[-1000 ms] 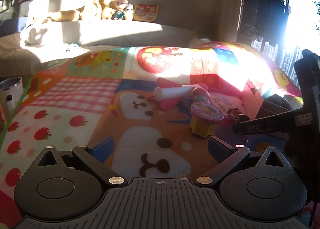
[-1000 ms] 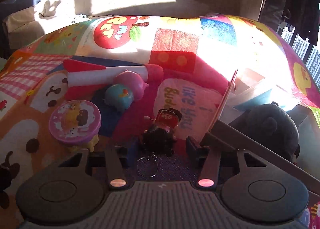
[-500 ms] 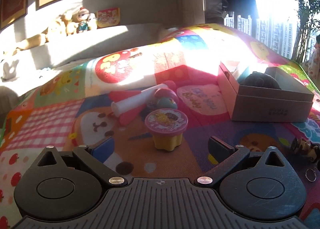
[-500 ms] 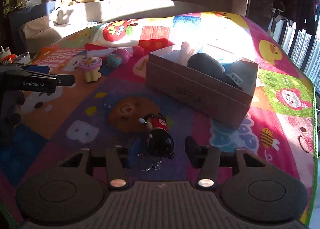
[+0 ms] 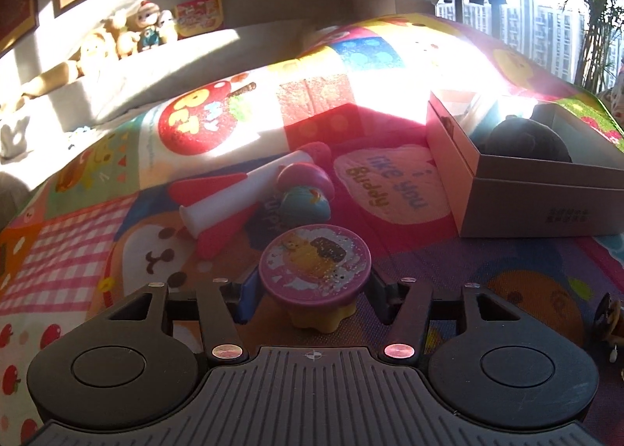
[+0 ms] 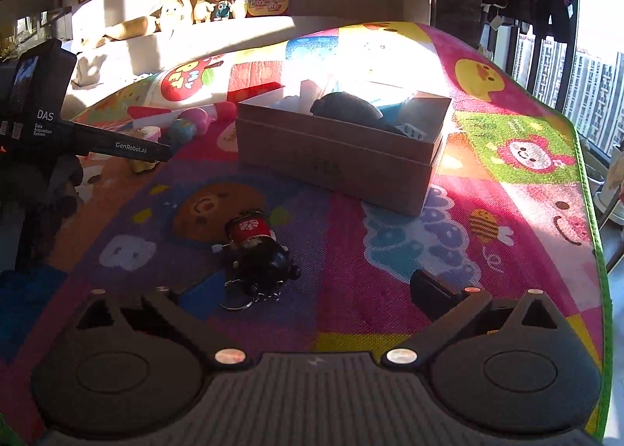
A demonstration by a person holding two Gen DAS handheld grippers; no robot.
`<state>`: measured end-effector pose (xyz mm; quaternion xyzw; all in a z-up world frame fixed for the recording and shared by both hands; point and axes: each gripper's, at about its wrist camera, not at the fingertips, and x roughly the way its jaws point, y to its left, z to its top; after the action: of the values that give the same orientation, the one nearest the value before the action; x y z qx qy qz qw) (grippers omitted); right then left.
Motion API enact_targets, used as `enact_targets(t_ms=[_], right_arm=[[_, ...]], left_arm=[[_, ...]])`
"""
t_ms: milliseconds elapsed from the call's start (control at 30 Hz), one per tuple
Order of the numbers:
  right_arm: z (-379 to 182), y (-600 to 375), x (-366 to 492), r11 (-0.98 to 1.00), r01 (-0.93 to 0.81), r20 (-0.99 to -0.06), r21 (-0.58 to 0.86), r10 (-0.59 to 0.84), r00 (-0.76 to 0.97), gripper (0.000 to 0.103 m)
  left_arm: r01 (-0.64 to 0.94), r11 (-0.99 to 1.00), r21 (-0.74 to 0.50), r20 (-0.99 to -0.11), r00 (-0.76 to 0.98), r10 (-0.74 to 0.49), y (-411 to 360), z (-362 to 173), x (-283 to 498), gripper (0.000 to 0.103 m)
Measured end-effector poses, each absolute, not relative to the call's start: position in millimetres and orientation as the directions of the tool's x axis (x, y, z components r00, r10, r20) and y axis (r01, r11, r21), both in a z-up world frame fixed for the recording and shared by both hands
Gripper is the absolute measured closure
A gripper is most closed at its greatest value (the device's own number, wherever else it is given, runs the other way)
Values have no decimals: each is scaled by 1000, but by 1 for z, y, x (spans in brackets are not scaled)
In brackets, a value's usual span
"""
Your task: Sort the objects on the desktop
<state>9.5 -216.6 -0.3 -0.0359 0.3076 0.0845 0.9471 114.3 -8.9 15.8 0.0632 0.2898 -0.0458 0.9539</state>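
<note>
My left gripper (image 5: 314, 299) is shut on a yellow cup with a purple cartoon lid (image 5: 315, 264); the cup stands on the play mat. Behind it lie a white and red toy rocket (image 5: 241, 198), a pink toy (image 5: 306, 176) and a blue-green ball (image 5: 306, 204). A brown cardboard box (image 6: 343, 157) holds a dark plush (image 6: 347, 106); the box also shows at the right of the left wrist view (image 5: 542, 196). My right gripper (image 6: 300, 292) is open and empty, just behind a black keychain doll with a red top (image 6: 259, 251) lying on the mat.
A colourful play mat (image 6: 507, 180) covers the surface; its green edge drops off at the right. The left gripper's body (image 6: 78, 141) shows at the left of the right wrist view. Plush toys (image 6: 202, 7) line the back ledge.
My left gripper moved forward and closed on the purple-lidded cup. My right gripper opened, let go of the keychain doll and backed off; the doll now lies on the mat.
</note>
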Motion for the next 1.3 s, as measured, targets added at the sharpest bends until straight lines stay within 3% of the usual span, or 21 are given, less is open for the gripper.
enact_targets(t_ms=[333, 400, 533, 667, 767, 800, 833, 1100, 1300], right_arm=[[-7, -215, 22, 985, -173, -659, -3, 128, 741, 0], [-9, -215, 25, 985, -173, -677, 0, 128, 725, 0], [-7, -220, 29, 986, -164, -683, 22, 135, 718, 0], [4, -236, 44, 994, -86, -642, 65, 107, 759, 1], [17, -243, 68, 996, -58, -623, 73, 91, 777, 17], [20, -243, 77, 997, -48, -629, 58, 74, 774, 27], [21, -242, 85, 998, -35, -633, 44, 55, 773, 29], [11, -259, 111, 990, 127, -641, -69, -141, 755, 29], [38, -234, 81, 996, -87, -539, -4, 71, 839, 28]], left_arm=[[421, 907, -8, -567, 746, -351, -32, 22, 11, 42], [433, 901, -11, -566, 740, -362, -32, 19, 0, 40], [427, 904, -5, -562, 747, -356, -30, 14, -6, 24], [426, 904, -41, -566, 735, -373, -25, 12, -1, 19], [425, 904, -46, -558, 740, -376, -24, 12, -1, 9], [424, 905, -46, -554, 743, -376, -23, 12, -1, 8], [420, 906, -44, -550, 747, -373, -23, 12, -3, 8], [407, 912, -53, -555, 747, -366, -22, 12, -1, 6], [414, 910, -32, -569, 741, -357, -28, 10, 0, 6]])
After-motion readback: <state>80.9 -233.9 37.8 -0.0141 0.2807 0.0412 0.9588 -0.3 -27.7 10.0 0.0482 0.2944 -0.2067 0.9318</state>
